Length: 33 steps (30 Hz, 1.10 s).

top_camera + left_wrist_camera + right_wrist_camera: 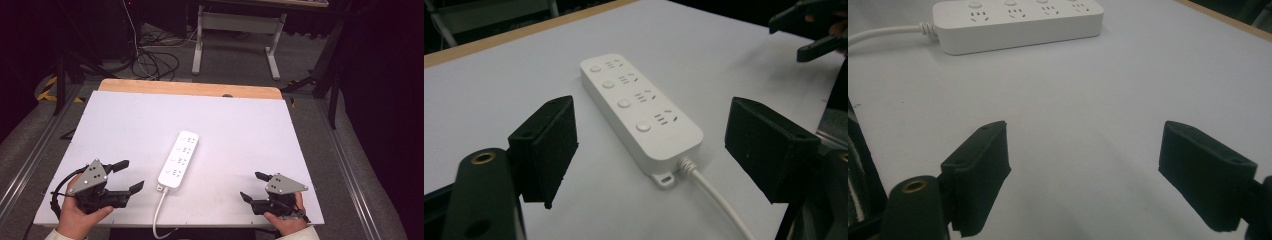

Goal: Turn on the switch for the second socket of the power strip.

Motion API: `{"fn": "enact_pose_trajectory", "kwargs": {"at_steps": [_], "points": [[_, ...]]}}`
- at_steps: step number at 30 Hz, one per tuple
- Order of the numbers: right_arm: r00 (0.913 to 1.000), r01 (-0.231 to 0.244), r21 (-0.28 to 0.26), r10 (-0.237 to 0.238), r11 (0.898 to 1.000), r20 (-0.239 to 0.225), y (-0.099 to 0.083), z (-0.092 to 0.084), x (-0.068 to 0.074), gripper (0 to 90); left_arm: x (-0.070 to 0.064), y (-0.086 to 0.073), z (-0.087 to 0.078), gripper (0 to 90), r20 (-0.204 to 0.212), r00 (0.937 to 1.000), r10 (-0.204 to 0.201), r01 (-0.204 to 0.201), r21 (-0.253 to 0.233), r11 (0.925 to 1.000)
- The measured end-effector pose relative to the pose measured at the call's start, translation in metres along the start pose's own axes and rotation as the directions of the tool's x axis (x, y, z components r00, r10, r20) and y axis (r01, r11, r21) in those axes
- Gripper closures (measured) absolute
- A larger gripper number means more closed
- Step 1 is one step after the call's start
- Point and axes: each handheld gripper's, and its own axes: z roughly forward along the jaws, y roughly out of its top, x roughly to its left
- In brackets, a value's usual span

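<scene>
My left tool [128, 175] and right tool [251, 186] have black jaws under grey three-cornered plates. The power strip [179, 159] between them is plain white, its cord [159, 210] white too. My worktop [240, 135] is pale white with a light wooden far edge.

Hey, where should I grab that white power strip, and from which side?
Probably across its narrow width, at the near end just ahead of the cord. The power strip lies flat, long and slim, so open jaws can span its two long edges. The left gripper is already open and facing that end, so come in low from there.
</scene>
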Motion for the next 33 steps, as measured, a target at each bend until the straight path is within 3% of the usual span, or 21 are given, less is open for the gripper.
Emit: {"fn": "enact_pose_trajectory", "kwargs": {"at_steps": [4, 14, 21, 33], "points": [[1.0000, 0.001, 0.001, -0.001, 1.000, 0.000, 0.000, 0.000, 0.000, 20.3, -0.003, -0.007, 0.001, 22.9, -0.012, 0.9992, 0.038, -0.038, 0.018, 0.9991], [1.0000, 0.004, 0.005, -0.004, 1.000, 0.000, 0.000, 0.000, 0.000, 20.1, 0.003, -0.030, -0.001, 23.0, 0.029, 0.9983, -0.050, 0.049, 0.017, 0.9986], [1.0000, 0.003, 0.004, -0.003, 1.000, 0.001, 0.000, 0.000, 0.000, 20.1, 0.003, -0.045, 0.002, 23.7, 0.032, 0.9965, -0.077, 0.077, 0.021, 0.9968], [1.0000, 0.005, 0.004, -0.005, 1.000, -0.002, 0.000, 0.000, 0.000, 20.1, 0.004, -0.047, 0.003, 25.1, 0.046, 0.9906, -0.129, 0.129, -0.001, 0.9916]]}}
